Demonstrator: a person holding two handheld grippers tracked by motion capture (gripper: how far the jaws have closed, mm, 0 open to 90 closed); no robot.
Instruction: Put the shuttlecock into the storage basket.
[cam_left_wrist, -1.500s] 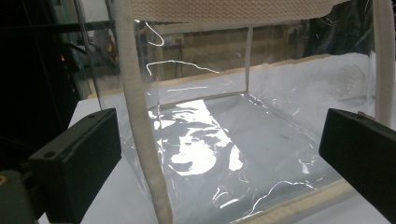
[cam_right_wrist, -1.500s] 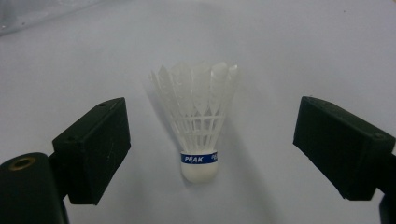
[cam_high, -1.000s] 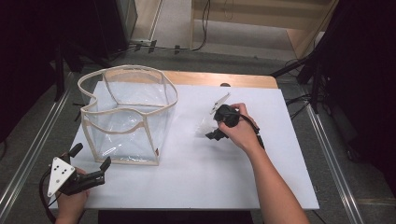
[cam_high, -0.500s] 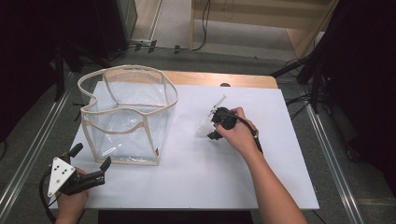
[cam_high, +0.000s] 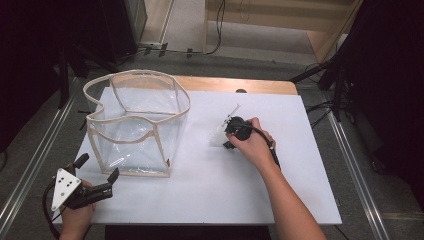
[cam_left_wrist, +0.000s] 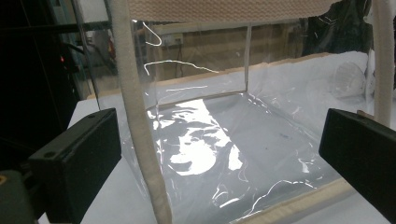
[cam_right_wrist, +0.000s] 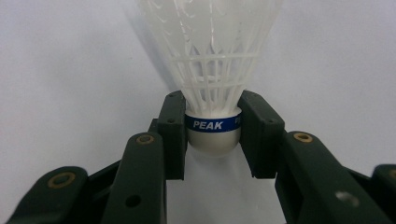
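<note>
A white plastic shuttlecock (cam_right_wrist: 210, 56) with a blue "PEAK" band lies on the white table, its cork base clamped between the jaws of my right gripper (cam_right_wrist: 212, 135). From above, the right gripper (cam_high: 227, 137) sits at the table's middle with the shuttlecock (cam_high: 217, 136) pointing left. A clear plastic bag with cream fabric trim (cam_high: 135, 125) stands open at the left. My left gripper (cam_high: 95, 172) rests open near the front left corner, just before the bag (cam_left_wrist: 224, 154), with nothing between its jaws.
The white table top (cam_high: 300, 165) has free room to the right and front. A wooden strip (cam_high: 250, 85) runs along the far edge. Metal rails (cam_high: 355, 165) flank the table, with dark stands and cables beyond.
My right gripper has drawn slightly back and left with the shuttlecock in it. The left gripper and the bag have stayed put.
</note>
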